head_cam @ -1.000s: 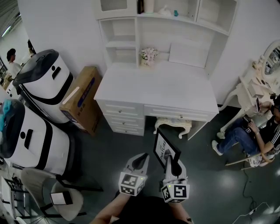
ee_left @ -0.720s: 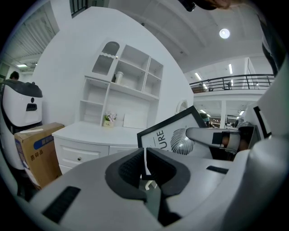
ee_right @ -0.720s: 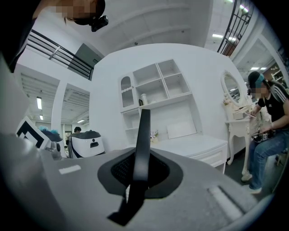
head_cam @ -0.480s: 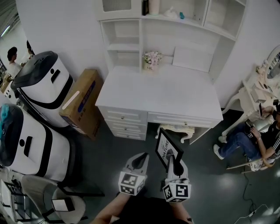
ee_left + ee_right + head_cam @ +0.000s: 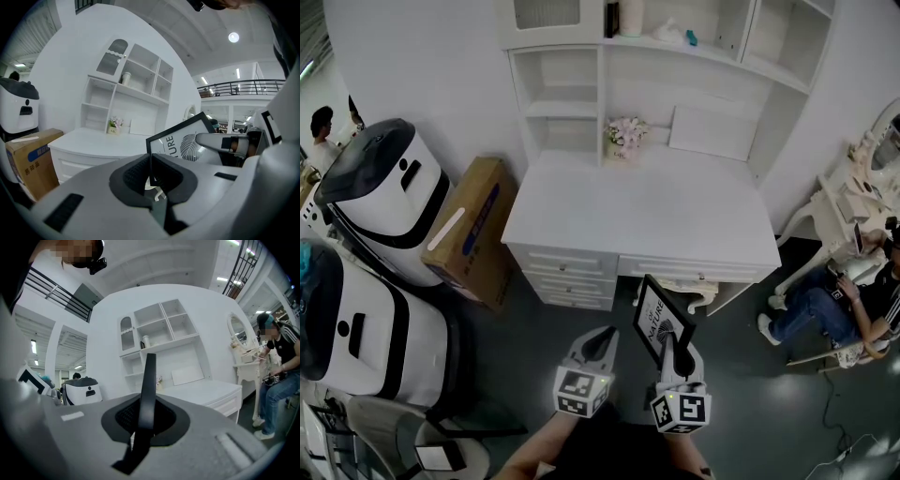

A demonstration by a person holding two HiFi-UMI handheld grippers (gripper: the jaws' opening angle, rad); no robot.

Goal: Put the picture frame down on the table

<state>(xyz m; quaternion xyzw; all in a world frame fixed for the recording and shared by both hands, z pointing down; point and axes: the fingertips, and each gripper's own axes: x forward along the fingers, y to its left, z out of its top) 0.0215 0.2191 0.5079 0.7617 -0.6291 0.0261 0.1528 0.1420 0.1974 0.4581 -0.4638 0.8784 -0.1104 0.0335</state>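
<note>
Now we hold the picture frame (image 5: 660, 322) on edge before the table (image 5: 656, 211), long side pointing tableward, print facing left. The right gripper (image 5: 668, 352) is clamped on it, while the left gripper (image 5: 600, 344) is pressed together, empty.

One picture frame (image 5: 656, 314), seemingly one bouquet (image 5: 625, 136)

— Bright enough?
— Even and bright. The desk (image 5: 642, 202) almost washes out, soft shade on the floor (image 5: 517, 323) under it. One ceiling lamp (image 5: 233, 37) glares high above it; the gripper views bend and go black at their edges.
</note>
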